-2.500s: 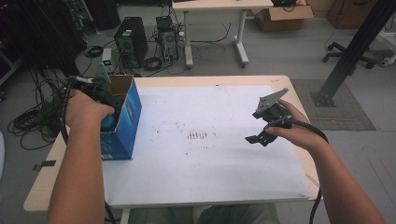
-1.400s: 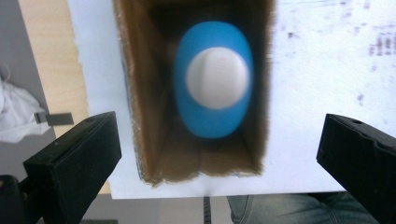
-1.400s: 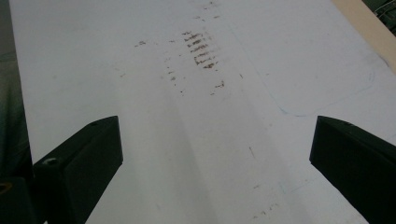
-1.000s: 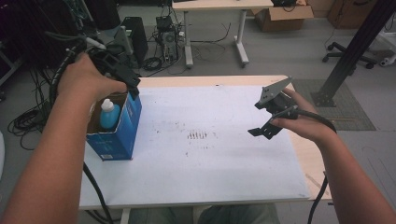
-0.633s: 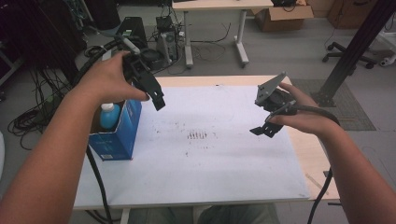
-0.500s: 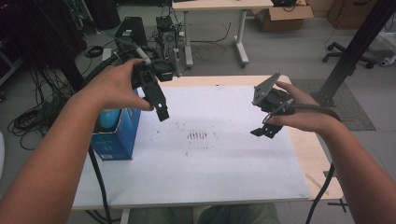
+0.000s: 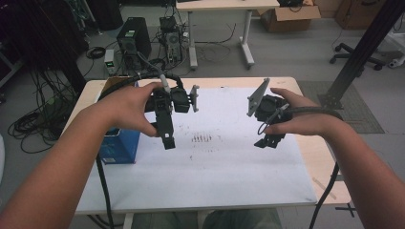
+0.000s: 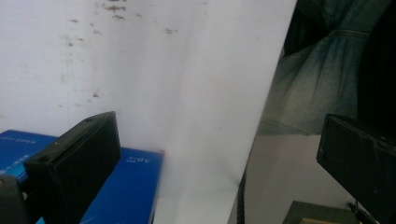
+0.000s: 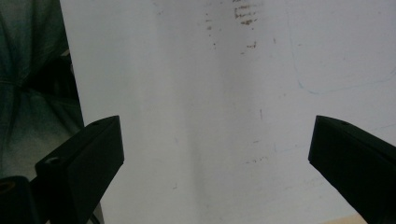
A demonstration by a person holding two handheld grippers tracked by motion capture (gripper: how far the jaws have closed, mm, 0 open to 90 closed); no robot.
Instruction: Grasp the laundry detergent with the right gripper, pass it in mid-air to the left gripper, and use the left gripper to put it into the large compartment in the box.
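Left gripper (image 7: 168,142), jaws spread and empty, hangs just right of the blue box (image 7: 118,148) at the white sheet's (image 7: 215,171) left edge. Right gripper (image 7: 268,141), jaws likewise spread, hovers well right of the box. Judged step: both empty-handed above the sheet; next move calls for a fresh target.

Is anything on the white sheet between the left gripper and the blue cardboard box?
Nothing visible. The left gripper, jaws open, hangs over the white sheet just right of the blue cardboard box, with only stained sheet between them.
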